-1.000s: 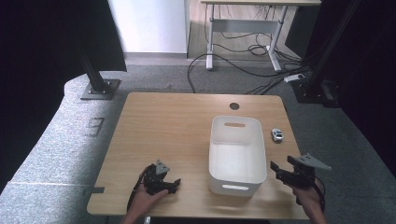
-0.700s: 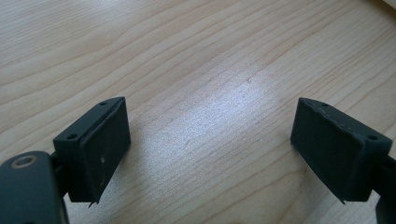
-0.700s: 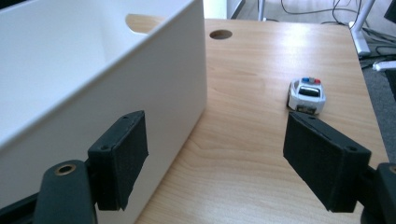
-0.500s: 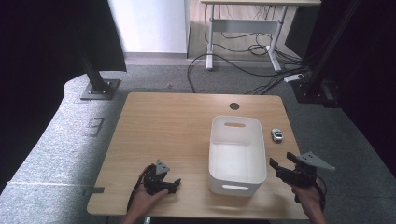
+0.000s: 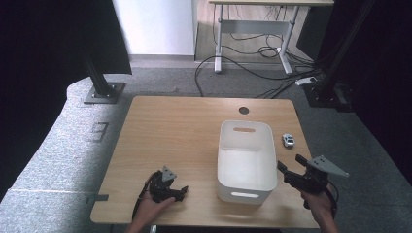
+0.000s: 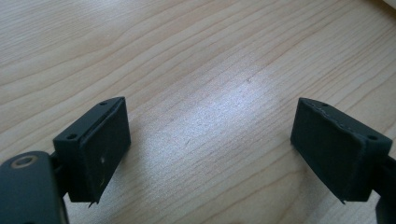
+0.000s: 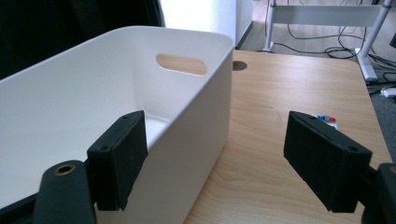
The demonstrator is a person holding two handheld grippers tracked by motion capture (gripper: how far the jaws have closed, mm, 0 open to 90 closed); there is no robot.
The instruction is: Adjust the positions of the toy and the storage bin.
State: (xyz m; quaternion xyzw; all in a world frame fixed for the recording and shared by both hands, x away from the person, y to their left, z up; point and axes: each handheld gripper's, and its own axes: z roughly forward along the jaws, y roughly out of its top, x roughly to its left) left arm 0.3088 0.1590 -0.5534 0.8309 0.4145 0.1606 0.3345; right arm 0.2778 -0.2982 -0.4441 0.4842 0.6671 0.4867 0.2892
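A white plastic bin (image 5: 224,145) with handle slots stands on the right half of the wooden table (image 5: 184,131); its inside looks empty. A small white toy car (image 5: 288,140) lies on the table to the bin's right. My right gripper (image 5: 290,165) hovers open by the bin's near right corner. In the right gripper view its left jaw overlaps the bin wall (image 7: 196,107), and the toy car (image 7: 327,118) peeks out behind the right jaw. My left gripper (image 5: 179,191) rests low near the table's front edge, open over bare wood (image 6: 210,93).
A round cable hole (image 5: 244,110) sits in the table behind the bin. Bare wood spreads across the table's left and middle. Beyond the table are a desk frame (image 5: 252,29), floor cables (image 5: 243,63) and black stand posts (image 5: 99,82).
My right gripper has edged slightly forward and left toward the bin's corner. The left gripper has stayed put.
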